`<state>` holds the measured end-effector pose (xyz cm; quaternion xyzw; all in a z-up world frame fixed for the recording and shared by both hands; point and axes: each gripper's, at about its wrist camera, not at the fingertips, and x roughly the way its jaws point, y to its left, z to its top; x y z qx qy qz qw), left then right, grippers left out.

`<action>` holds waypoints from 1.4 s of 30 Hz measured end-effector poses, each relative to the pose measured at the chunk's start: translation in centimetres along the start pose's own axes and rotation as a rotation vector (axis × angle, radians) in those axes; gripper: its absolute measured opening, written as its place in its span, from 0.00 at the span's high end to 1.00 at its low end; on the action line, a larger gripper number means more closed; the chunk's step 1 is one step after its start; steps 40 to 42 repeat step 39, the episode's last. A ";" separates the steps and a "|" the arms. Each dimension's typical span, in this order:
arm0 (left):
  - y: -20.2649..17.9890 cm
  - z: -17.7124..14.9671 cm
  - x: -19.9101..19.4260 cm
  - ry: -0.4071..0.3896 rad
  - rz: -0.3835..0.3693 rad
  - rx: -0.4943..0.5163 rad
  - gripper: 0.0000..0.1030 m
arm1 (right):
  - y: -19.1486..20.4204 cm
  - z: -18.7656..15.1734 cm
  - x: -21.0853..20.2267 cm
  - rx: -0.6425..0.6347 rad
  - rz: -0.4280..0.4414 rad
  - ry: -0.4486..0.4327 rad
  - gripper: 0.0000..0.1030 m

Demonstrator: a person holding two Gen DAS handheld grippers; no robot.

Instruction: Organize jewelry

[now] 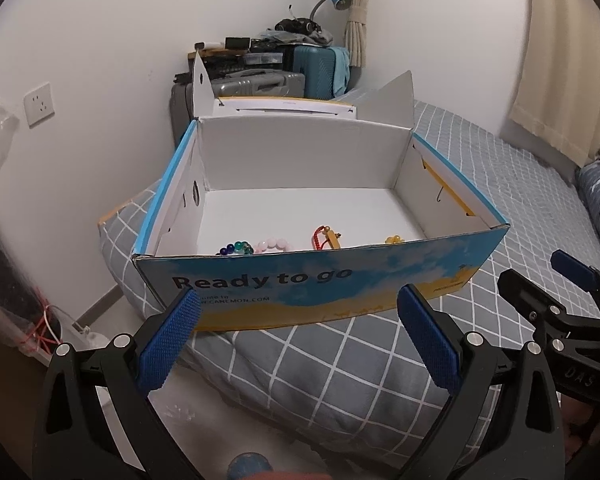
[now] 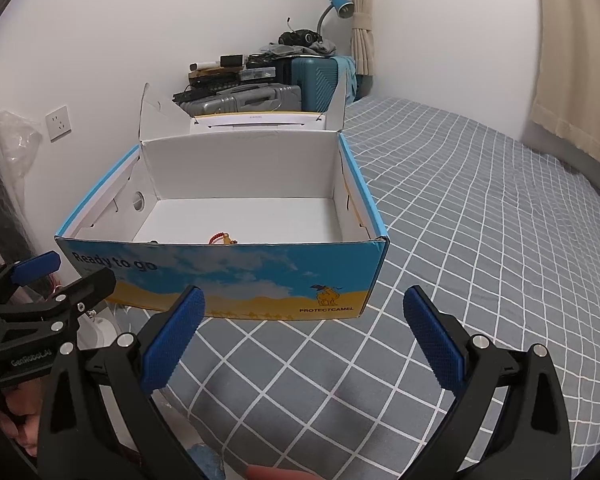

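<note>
An open cardboard box (image 1: 312, 280) sat on the near left corner of a bed (image 2: 480, 220) covered in a grey sheet with a white grid. Its near wall was printed with blue sky, yellow sand and the words "Ready to go". The lid flaps stood up at the far side.

Inside, along the near wall, lay the jewelry in a row. From the left there was a bracelet of dark blue and green beads (image 1: 236, 247), just beside it a pale pink bead bracelet (image 1: 274, 245), then a red cord bracelet (image 1: 325, 237) with a yellow piece on it, and well to the right a small yellow bead piece (image 1: 394, 239). The box wall hid their lower parts, so I could not tell whether the first two touched. From the right-hand camera only the red cord bracelet showed over the rim.

The left gripper (image 1: 298, 304) hovered just in front of the box's near wall, its blue-padded fingers (image 1: 168, 344) spread wide with nothing between them. The right gripper (image 2: 304, 308) hung beside it, to the right, also in front of the box, equally wide apart and empty. Neither was touching the box as far as I could see.

Beyond the box, against the far wall, stood a grey suitcase (image 2: 244, 100) and a teal suitcase (image 2: 320, 80) piled with odds and ends, with a blue desk lamp (image 2: 340, 6) above them. A wall socket (image 1: 39, 104) sat on the left wall, and cream curtains (image 1: 572, 60) hung to the right.
</note>
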<state>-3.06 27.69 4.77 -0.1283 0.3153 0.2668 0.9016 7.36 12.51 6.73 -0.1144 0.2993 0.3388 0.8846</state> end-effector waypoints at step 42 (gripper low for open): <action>0.3 0.0 -0.2 -0.023 0.031 -0.006 0.05 | -0.2 -0.2 0.2 -0.004 -0.003 0.007 0.07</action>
